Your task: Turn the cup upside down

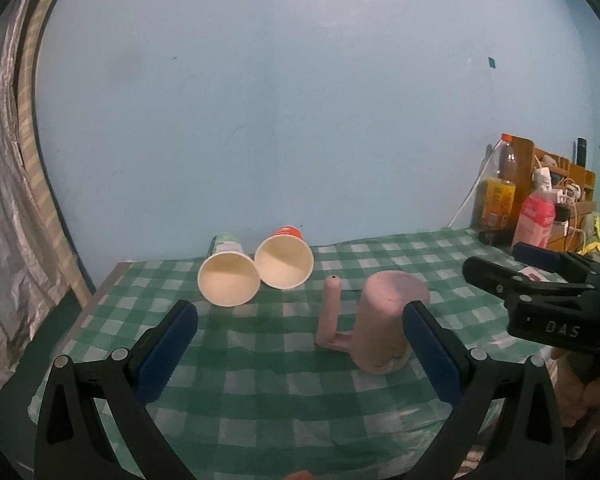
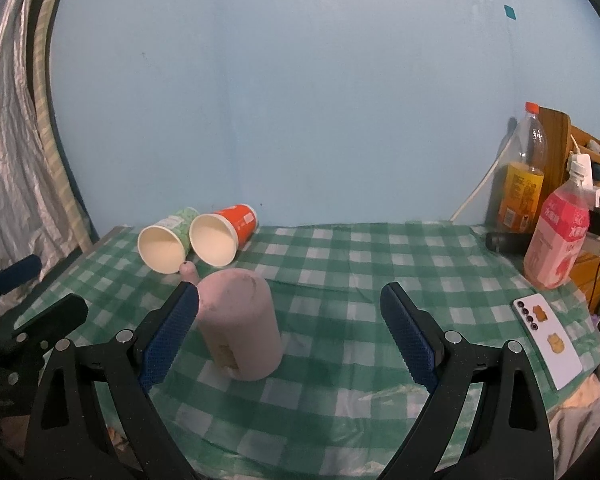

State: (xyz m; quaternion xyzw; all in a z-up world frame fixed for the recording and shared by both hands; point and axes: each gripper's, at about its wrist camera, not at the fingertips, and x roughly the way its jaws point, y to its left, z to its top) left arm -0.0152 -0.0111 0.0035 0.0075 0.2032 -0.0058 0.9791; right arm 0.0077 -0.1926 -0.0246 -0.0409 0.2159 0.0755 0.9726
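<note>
A pink cup (image 1: 384,324) with a long handle stands upside down, mouth down, on the green checked tablecloth (image 1: 260,380). It also shows in the right wrist view (image 2: 240,324). Its handle (image 1: 332,312) sticks out to the left. My left gripper (image 1: 300,320) is open and empty, with the cup just inside its right finger. My right gripper (image 2: 290,312) is open and empty, with the cup just inside its left finger. Each gripper shows at the edge of the other's view.
Two paper cups lie on their sides at the back left, one green (image 1: 228,276), one red (image 1: 285,260). Bottles (image 2: 556,240) and a wooden rack stand at the back right. A white phone (image 2: 548,344) lies near the table's right edge.
</note>
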